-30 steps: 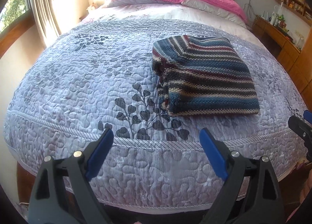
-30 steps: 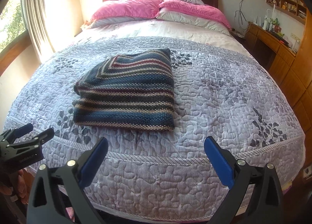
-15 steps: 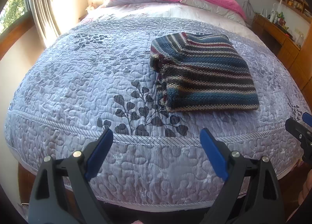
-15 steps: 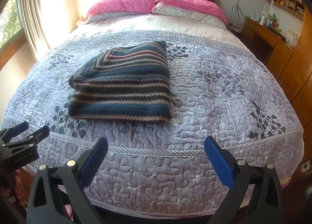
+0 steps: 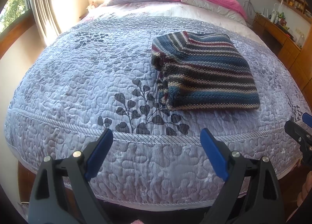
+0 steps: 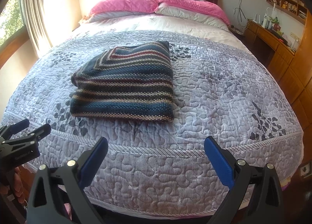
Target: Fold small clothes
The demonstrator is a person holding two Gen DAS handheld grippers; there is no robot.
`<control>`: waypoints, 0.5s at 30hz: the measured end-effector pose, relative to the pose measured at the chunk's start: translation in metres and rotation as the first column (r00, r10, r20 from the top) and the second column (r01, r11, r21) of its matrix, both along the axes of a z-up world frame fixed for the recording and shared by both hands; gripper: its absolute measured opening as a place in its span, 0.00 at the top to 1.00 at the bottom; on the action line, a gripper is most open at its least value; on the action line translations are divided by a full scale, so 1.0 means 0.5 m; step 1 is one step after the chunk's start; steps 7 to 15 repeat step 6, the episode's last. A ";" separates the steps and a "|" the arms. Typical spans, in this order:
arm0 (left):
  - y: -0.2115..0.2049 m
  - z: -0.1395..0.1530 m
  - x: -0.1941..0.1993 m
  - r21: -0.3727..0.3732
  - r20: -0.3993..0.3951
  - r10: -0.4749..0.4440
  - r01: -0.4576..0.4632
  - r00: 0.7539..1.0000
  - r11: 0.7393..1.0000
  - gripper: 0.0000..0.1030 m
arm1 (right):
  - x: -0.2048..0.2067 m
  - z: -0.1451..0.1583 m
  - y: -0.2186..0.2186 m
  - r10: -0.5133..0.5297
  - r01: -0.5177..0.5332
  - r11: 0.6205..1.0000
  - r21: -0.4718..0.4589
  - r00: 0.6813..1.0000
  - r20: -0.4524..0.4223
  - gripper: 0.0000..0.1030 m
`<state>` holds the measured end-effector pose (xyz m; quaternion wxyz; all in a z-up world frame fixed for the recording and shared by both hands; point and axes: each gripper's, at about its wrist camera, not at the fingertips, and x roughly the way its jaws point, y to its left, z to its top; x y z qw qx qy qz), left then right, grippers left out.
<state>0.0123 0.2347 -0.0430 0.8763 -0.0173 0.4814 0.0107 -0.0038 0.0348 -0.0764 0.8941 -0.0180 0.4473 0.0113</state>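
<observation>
- Left gripper (image 5: 157, 136) is spread wide with nothing in it, hanging just off the near edge of the bed (image 5: 78, 79). Right gripper (image 6: 156, 144) is the same deal: blue pads well apart, empty, off the near edge.
- The sweater (image 6: 124, 85) sits on the quilt, already folded into a chunky rectangle. It's on the near half of the bed, a bit left of centre from the right camera, well short of the pink pillows (image 6: 126, 5) at the far end.
- Handling guess: thick striped knit, so soft and floppy, with a bit of weight and not slippery. The layers look loose on the left side, where the open edges stack up and bulge.
- If it needs another fold or a tidy, I'd pinch the two near corners and catch every layer, not just the top one. A one-corner grab would probably let it sag open.
- Compared to a second ago: barely anything. Sweater hasn't budged, both grippers are just as open, and the views have only drifted slightly.
</observation>
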 end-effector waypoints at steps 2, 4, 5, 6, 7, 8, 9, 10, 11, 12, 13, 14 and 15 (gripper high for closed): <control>0.000 0.000 0.000 0.001 0.000 0.001 -0.001 1.000 1.000 0.13 | 0.001 0.000 0.000 -0.004 0.004 1.000 -0.007 1.000 -0.005 0.04; 0.000 0.000 0.001 -0.002 -0.001 -0.001 0.001 1.000 1.000 0.13 | -0.001 0.001 -0.001 -0.004 0.004 1.000 -0.007 1.000 -0.004 0.04; 0.000 0.001 0.001 -0.002 -0.001 -0.001 0.001 1.000 1.000 0.13 | -0.001 0.001 -0.003 -0.004 0.004 1.000 -0.006 1.000 -0.003 0.04; -0.001 0.001 0.000 -0.001 -0.001 -0.001 0.001 1.000 1.000 0.13 | -0.001 0.001 -0.004 -0.004 0.004 1.000 -0.006 1.000 -0.004 0.04; -0.001 0.001 0.000 -0.001 -0.001 -0.001 0.001 1.000 1.000 0.13 | -0.001 0.001 -0.004 -0.004 0.004 1.000 -0.006 1.000 -0.004 0.04; -0.001 0.001 0.000 -0.001 -0.001 -0.001 0.001 1.000 1.000 0.13 | -0.001 0.001 -0.004 -0.004 0.004 1.000 -0.006 1.000 -0.004 0.04; -0.001 0.001 0.000 -0.001 -0.001 -0.001 0.001 1.000 1.000 0.13 | -0.001 0.001 -0.004 -0.004 0.004 1.000 -0.006 1.000 -0.004 0.04; -0.001 0.001 0.000 -0.001 -0.001 -0.001 0.001 1.000 1.000 0.13 | -0.001 0.001 -0.004 -0.004 0.004 1.000 -0.006 1.000 -0.004 0.04; -0.001 0.001 0.000 -0.001 -0.001 -0.001 0.001 1.000 1.000 0.13 | -0.001 0.001 -0.004 -0.004 0.004 1.000 -0.006 1.000 -0.004 0.04; -0.001 0.001 0.000 -0.001 -0.001 -0.001 0.001 1.000 1.000 0.13 | -0.001 0.001 -0.004 -0.004 0.004 1.000 -0.006 1.000 -0.004 0.04; -0.001 0.001 0.000 -0.001 -0.001 -0.001 0.001 1.000 1.000 0.13 | -0.001 0.001 -0.004 -0.004 0.004 1.000 -0.006 1.000 -0.004 0.04; -0.001 0.001 0.000 -0.001 -0.001 -0.001 0.001 1.000 1.000 0.13 | -0.001 0.001 -0.004 -0.004 0.004 1.000 -0.006 1.000 -0.004 0.04; -0.001 0.001 0.000 -0.001 -0.001 -0.001 0.001 1.000 1.000 0.13 | -0.001 0.001 -0.004 -0.004 0.004 1.000 -0.006 1.000 -0.004 0.04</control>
